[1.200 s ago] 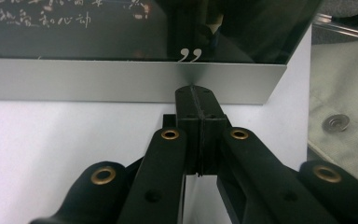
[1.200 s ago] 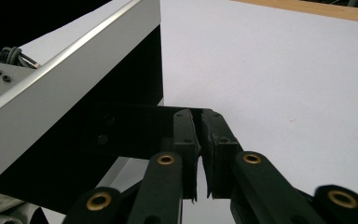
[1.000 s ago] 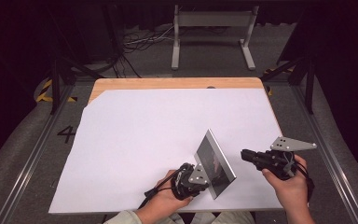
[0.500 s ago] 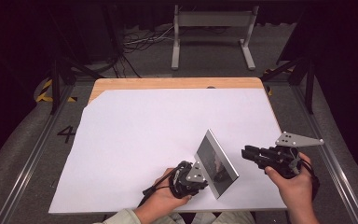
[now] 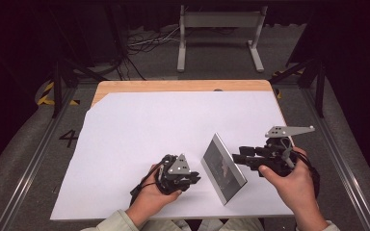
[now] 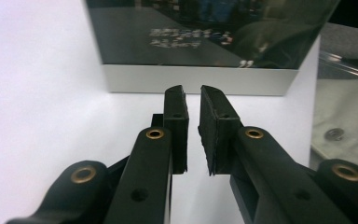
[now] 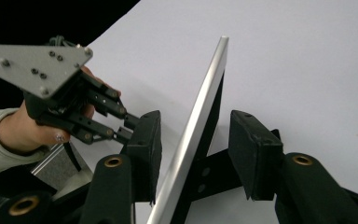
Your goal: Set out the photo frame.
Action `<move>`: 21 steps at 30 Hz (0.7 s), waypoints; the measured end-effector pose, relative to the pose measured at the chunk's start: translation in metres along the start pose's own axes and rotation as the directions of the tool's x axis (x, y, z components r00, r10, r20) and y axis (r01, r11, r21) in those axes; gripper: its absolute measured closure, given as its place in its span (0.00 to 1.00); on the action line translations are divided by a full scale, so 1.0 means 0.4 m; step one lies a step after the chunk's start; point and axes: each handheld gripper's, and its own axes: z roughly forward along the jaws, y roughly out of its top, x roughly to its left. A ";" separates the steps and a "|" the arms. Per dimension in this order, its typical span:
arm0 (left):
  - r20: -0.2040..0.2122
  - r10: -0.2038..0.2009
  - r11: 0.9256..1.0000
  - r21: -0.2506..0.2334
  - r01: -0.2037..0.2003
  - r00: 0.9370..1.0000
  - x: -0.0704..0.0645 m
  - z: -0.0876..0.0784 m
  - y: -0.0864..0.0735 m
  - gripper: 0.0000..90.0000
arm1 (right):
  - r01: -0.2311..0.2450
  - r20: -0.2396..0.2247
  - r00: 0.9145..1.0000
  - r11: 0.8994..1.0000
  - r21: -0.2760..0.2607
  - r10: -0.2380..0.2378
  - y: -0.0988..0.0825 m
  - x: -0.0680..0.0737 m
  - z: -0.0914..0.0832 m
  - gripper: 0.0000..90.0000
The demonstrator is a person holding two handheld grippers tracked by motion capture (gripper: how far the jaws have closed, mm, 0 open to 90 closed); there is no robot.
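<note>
The frame (image 5: 223, 168) is standing on edge on the white sheet (image 5: 139, 130), leaning on its back stand. The right gripper (image 5: 239, 159) is straddling its silver edge, jaws just opening, pads clear on either side. The left gripper (image 5: 192, 179) is facing the glass head-on, jaws opening slightly, nothing between them. The frame's long edge is running straight between the right jaws, so the right hand is nearer.

One silver-framed picture frame (image 5: 223, 168), two grippers and one white sheet (image 5: 149, 125) are visible.

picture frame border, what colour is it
Silver picture frame border around dark glass; clearest in the left gripper view.
</note>
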 end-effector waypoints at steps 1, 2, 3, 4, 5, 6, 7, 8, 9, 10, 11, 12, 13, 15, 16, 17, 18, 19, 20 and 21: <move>-0.005 -0.010 1.000 -0.006 0.010 1.000 0.006 -0.008 -0.002 0.90 | -0.004 0.000 1.000 1.000 0.007 0.004 0.002 0.003 0.004 0.60; -0.012 -0.016 1.000 -0.012 0.016 1.000 0.011 -0.014 -0.003 0.90 | -0.005 -0.003 1.000 1.000 0.019 0.005 0.007 0.008 0.010 0.60; -0.016 -0.022 1.000 -0.012 0.022 1.000 0.016 -0.020 -0.004 0.90 | -0.006 -0.004 1.000 1.000 0.029 0.006 0.010 0.011 0.014 0.60; -0.022 -0.028 0.999 -0.018 0.028 0.999 0.022 -0.026 -0.006 0.90 | -0.006 -0.001 1.000 0.999 0.037 0.006 0.013 0.015 0.018 0.60; -0.024 -0.035 0.999 -0.019 0.035 0.999 0.025 -0.030 -0.007 0.90 | -0.008 0.006 1.000 0.999 0.046 0.007 0.015 0.018 0.022 0.60; -0.029 -0.040 0.999 -0.021 0.039 0.999 0.030 -0.034 -0.008 0.89 | -0.007 0.011 1.000 0.998 0.055 0.006 0.017 0.021 0.024 0.60; -0.034 -0.047 0.999 -0.024 0.046 0.998 0.036 -0.040 -0.009 0.89 | -0.007 0.018 1.000 0.998 0.066 0.006 0.019 0.023 0.028 0.60; -0.037 -0.053 0.998 -0.027 0.052 0.998 0.040 -0.043 -0.010 0.89 | -0.007 0.025 1.000 0.997 0.080 0.005 0.021 0.026 0.034 0.60; -0.042 -0.057 0.998 -0.028 0.056 0.998 0.043 -0.046 -0.011 0.89 | -0.006 0.032 0.999 0.996 0.093 0.003 0.023 0.028 0.038 0.60; -0.045 -0.058 0.998 -0.031 0.057 0.997 0.047 -0.050 -0.012 0.89 | -0.006 0.039 0.999 0.995 0.103 0.002 0.024 0.030 0.042 0.60; -0.047 -0.060 0.998 -0.030 0.059 0.997 0.049 -0.052 -0.012 0.89 | -0.007 0.050 0.999 0.993 0.118 0.002 0.025 0.031 0.047 0.60; -0.047 -0.060 0.998 -0.030 0.059 0.997 0.049 -0.052 -0.012 0.89 | -0.007 0.050 0.999 0.993 0.118 0.002 0.025 0.031 0.047 0.60; -0.051 -0.068 0.997 -0.034 0.067 0.996 0.055 -0.056 -0.014 0.89 | -0.008 0.062 0.998 0.990 0.138 -0.001 0.026 0.032 0.056 0.62; -0.057 -0.072 0.997 -0.035 0.070 0.996 0.059 -0.060 -0.016 0.89 | -0.008 0.063 0.998 0.988 0.154 -0.002 0.027 0.033 0.063 0.64; -0.058 -0.075 0.997 -0.036 0.073 0.995 0.061 -0.061 -0.016 0.89 | -0.006 0.067 0.998 0.987 0.160 -0.005 0.026 0.034 0.066 0.66; -0.060 -0.075 0.997 -0.036 0.073 0.995 0.064 -0.063 -0.017 0.89 | -0.004 0.070 0.998 0.986 0.167 -0.008 0.026 0.034 0.069 0.68; -0.065 -0.082 0.996 -0.039 0.079 0.995 0.066 -0.066 -0.018 0.89 | -0.002 0.073 0.997 0.985 0.173 -0.011 0.026 0.035 0.071 0.69; -0.064 -0.082 0.996 -0.040 0.080 0.995 0.068 -0.067 -0.019 0.89 | 0.000 0.076 0.997 0.984 0.181 -0.014 0.026 0.036 0.075 0.72; -0.065 -0.081 0.996 -0.039 0.078 0.995 0.070 -0.068 -0.019 0.89 | 0.002 0.079 0.997 0.983 0.186 -0.017 0.026 0.036 0.077 0.74; -0.066 -0.084 0.996 -0.039 0.082 0.994 0.072 -0.070 -0.020 0.89 | 0.004 0.085 0.996 0.982 0.190 -0.021 0.026 0.036 0.079 0.76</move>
